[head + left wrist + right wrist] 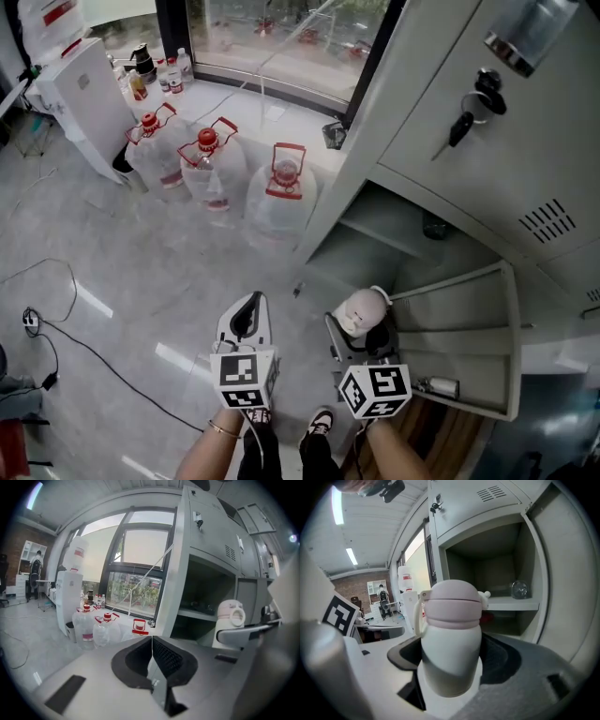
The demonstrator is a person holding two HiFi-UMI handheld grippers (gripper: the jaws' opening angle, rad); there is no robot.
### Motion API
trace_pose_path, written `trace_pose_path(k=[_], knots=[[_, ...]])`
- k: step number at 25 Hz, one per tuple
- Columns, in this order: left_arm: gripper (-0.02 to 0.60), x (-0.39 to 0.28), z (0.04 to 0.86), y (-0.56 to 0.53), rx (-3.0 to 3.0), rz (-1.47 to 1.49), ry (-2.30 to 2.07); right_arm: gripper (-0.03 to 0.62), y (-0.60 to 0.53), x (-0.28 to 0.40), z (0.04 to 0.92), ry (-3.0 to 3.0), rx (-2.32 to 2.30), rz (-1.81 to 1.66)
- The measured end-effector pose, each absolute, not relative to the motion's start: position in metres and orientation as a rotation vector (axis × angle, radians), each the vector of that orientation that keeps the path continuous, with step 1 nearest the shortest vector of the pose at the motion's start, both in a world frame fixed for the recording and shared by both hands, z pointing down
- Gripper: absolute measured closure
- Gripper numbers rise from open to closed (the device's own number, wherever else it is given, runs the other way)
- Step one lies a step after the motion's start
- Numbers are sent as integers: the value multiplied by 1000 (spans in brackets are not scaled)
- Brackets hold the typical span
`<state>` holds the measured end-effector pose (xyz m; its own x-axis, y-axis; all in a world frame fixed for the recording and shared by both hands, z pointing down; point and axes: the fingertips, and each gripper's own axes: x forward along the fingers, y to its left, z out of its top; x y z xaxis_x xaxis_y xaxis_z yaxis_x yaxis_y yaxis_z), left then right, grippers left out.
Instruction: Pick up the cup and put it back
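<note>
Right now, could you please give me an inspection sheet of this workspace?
Surface: locker shelf in the open compartment, with a clear glass item on it.
Job's things: cup, upright, lid on, off the shelf, in front of the compartment.
Clutter: three water jugs with red caps on the floor.
Grippers: left hand-held gripper shut, empty; right hand-held gripper shut on the cup.
Cables: black cable on the floor, at left.
Surroundings: water dispenser, window, keys in a locker door.

No readable text anywhere; labels on the water jugs [208, 169] blur.
</note>
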<state>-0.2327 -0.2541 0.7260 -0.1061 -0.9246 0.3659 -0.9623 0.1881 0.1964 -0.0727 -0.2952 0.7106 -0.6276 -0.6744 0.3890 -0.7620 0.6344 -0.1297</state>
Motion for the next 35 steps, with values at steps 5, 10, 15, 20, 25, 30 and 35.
trace_pose_path(k=[5, 10, 15, 20, 25, 30, 35], knots=[[572, -241, 749, -261, 1766, 144, -2060, 252, -304, -76, 737, -2534, 1150, 409], [572, -250, 766, -277, 1776, 149, -2064, 252, -323, -78, 766, -2512, 1148, 414], [572, -257, 801, -299, 1804, 226, -2061, 252, -352, -80, 796, -2476, 1147, 359], [572, -263, 816, -324, 1828, 253, -2045, 252, -374, -80, 823, -2432, 1147, 305], [572, -268, 825, -339, 1857, 267, -2032, 252, -401, -83, 837, -2406, 1177, 325], [572, -271, 833, -349, 1868, 284, -2019, 252, -434, -85, 844, -2381, 1219, 334], [572, -269, 832, -358, 1885, 291, -2008, 252, -465, -87, 848, -2365, 1271, 260]])
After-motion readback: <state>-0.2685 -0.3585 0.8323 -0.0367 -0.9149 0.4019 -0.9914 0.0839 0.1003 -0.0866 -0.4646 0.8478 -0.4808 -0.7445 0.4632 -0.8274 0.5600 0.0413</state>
